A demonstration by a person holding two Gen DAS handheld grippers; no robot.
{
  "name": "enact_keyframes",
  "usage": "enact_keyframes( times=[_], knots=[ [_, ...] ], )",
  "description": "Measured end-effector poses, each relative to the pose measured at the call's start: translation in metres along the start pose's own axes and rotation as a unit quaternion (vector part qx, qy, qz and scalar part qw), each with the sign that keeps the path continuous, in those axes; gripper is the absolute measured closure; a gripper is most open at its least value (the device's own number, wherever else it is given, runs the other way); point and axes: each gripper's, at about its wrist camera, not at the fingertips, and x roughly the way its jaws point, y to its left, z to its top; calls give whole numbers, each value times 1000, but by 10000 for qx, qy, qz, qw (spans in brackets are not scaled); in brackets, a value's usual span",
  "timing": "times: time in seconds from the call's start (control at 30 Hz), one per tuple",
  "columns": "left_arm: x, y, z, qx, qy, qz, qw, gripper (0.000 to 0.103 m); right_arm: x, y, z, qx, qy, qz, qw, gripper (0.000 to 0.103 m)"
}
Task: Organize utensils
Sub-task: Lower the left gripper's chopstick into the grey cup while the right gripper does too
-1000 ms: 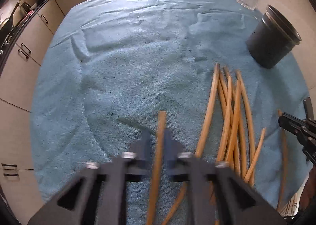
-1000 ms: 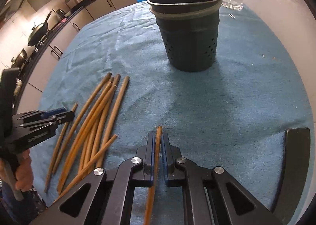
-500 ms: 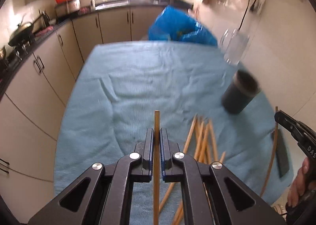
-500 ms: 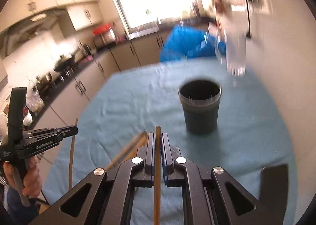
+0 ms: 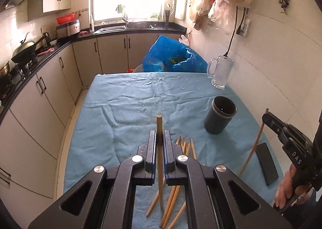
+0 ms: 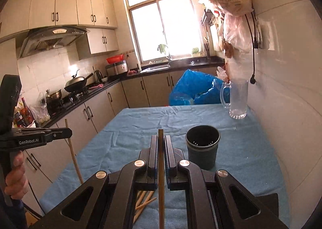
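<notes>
Both claws are up over the counter (image 5: 124,96), left claw (image 5: 160,134) pinching a chopstick (image 5: 160,148), right claw (image 6: 161,140) clamping another (image 6: 161,168). Transport step, I'd say; next, tip each into the holder (image 6: 202,151). The rest lie below (image 5: 187,146).

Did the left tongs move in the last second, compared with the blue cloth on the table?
Yes. The left tongs went upward, away from the blue cloth, with a chopstick clamped; the loose chopsticks lie far below.
</notes>
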Motion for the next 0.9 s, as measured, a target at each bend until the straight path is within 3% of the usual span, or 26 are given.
enact_keyframes(
  times=[0.9],
  knots=[
    [0, -44, 48, 136, -65, -238, 9996, 98, -24, -34, 29, 453, -232, 39, 9987, 97]
  ],
)
